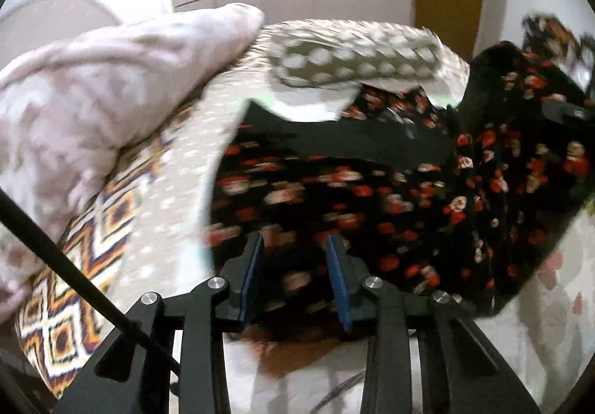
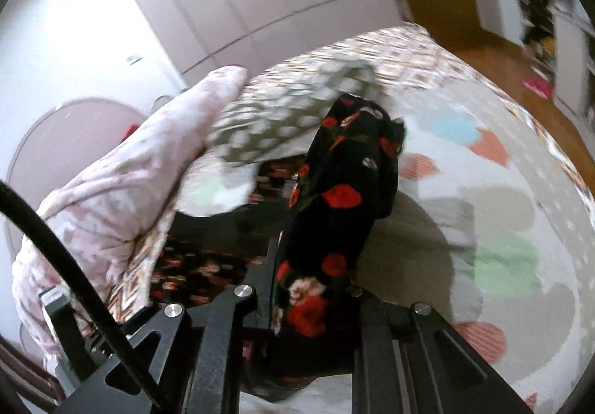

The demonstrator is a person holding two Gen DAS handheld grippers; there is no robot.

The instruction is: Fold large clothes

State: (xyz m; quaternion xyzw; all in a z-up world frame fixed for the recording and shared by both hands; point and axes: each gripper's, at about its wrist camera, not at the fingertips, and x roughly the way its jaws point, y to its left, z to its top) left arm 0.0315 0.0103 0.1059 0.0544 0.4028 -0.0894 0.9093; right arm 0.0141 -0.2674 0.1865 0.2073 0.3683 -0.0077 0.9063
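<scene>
Gripping: black floral-print fabric garment [image 2: 334, 198] is clamped in right claw [image 2: 312, 284] and left claw [image 1: 295, 265], lifted over the patterned bed [image 2: 502, 191].
Risk: thin hold may slip; hem may snag the pink pillow [image 1: 93, 98].

- The black garment [image 1: 372, 191] is a thin dark fabric printed all over with red, pink and cream flowers.
- It lies spread and rumpled across the bed, partly lifted, its folds blurred.
- One edge is bunched between the left tongs [image 1: 295, 267], which are pinched on it.
- Another part rises as a gathered, twisted column [image 2: 334, 198] out of the right tongs [image 2: 312, 287], which are clamped on the cloth.
</scene>
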